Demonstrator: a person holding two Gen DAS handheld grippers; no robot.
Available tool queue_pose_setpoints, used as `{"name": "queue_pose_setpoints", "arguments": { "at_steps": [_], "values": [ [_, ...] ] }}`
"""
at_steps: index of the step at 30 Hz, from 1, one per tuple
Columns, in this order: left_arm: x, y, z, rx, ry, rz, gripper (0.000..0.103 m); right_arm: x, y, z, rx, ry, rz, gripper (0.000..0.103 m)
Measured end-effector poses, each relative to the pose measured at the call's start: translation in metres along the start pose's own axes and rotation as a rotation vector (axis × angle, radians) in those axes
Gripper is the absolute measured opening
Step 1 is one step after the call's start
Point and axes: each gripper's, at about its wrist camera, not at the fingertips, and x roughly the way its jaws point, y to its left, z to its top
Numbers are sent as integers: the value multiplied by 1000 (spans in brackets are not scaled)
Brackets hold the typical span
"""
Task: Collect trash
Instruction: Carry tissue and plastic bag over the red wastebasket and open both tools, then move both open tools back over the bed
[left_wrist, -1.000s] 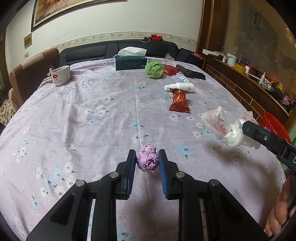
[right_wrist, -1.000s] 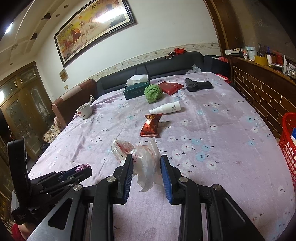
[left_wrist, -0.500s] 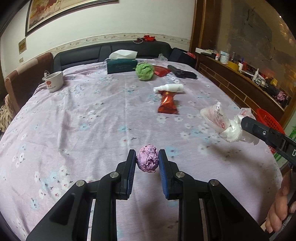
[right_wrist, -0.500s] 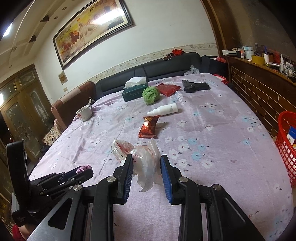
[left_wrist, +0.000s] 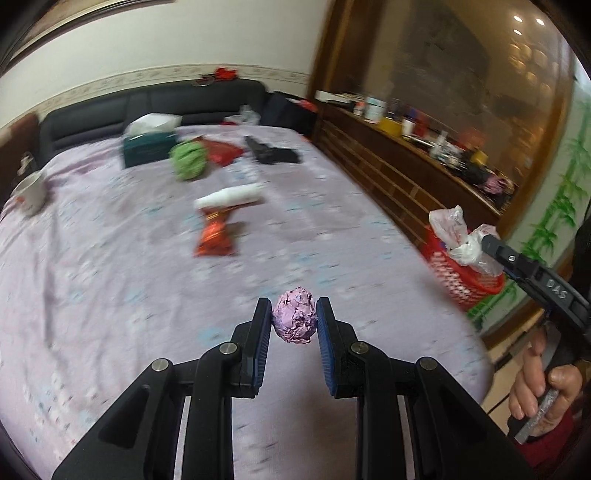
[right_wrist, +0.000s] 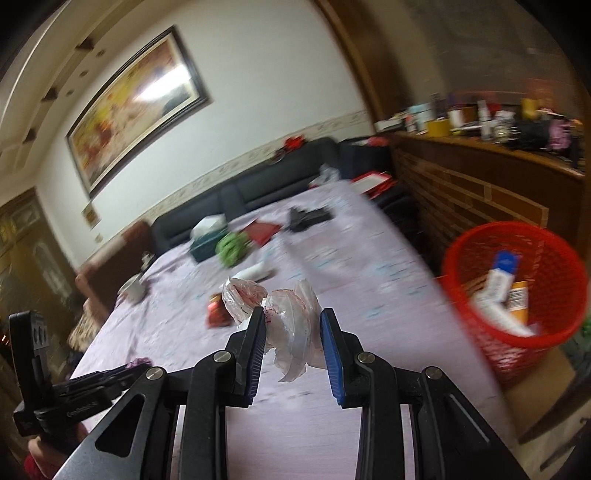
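Note:
My left gripper (left_wrist: 294, 320) is shut on a crumpled pink paper ball (left_wrist: 294, 320), held above the floral tablecloth (left_wrist: 110, 280). In the right wrist view my right gripper (right_wrist: 292, 325) is shut on a crumpled clear plastic bag (right_wrist: 291, 321) with red marks. That bag (left_wrist: 458, 236) also shows at the right of the left wrist view, in front of the red mesh basket (left_wrist: 461, 284). The red basket (right_wrist: 517, 295) stands off the table's right edge and holds several packages. On the table lie a red snack wrapper (left_wrist: 214, 236) and a green crumpled ball (left_wrist: 188, 160).
A white spray bottle (left_wrist: 229, 195), a teal tissue box (left_wrist: 149, 147), a white cup (left_wrist: 31, 190), a black pistol-shaped object (left_wrist: 273, 153) and a red pouch (left_wrist: 221, 153) lie on the table. A dark sofa (left_wrist: 147, 103) runs behind it. A cluttered wooden counter (right_wrist: 498, 147) lines the right wall.
Both grippers have swung to the right and risen with their loads. The red basket has come into fuller view in both views, and the background is now motion-blurred.

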Motion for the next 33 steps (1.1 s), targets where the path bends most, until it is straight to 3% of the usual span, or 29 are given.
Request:
{"name": "queue_pose_setpoints", "arguments": {
  "at_steps": [9,15,20,21,24,26,29,31,33],
  "values": [
    [50,-136,48,169,63,-255,24,-47,-112,37,150,-69,-205,32],
    [106,-214,65,237,111,-324,24,-54,-157,53,192,-78,-268,32],
    [156,-247,71,239,165,-341,24,-47,-193,64,239,-73,-299,33],
    [166,-251,72,246,170,-337,28,-42,-197,65,245,-72,-300,34],
    [179,-249,73,223,177,-305,58,-24,-214,71,242,-47,-367,42],
    [169,-241,72,218,143,-328,60,-22,-222,70,276,-38,-355,52],
    [146,-229,70,243,69,-293,74,-29,-220,66,269,-53,-341,60],
    [129,-219,68,257,13,-235,89,-34,-212,63,251,-61,-345,64],
    [115,-207,64,265,-19,-171,93,-35,-201,61,235,-55,-326,64]
  ]
}}
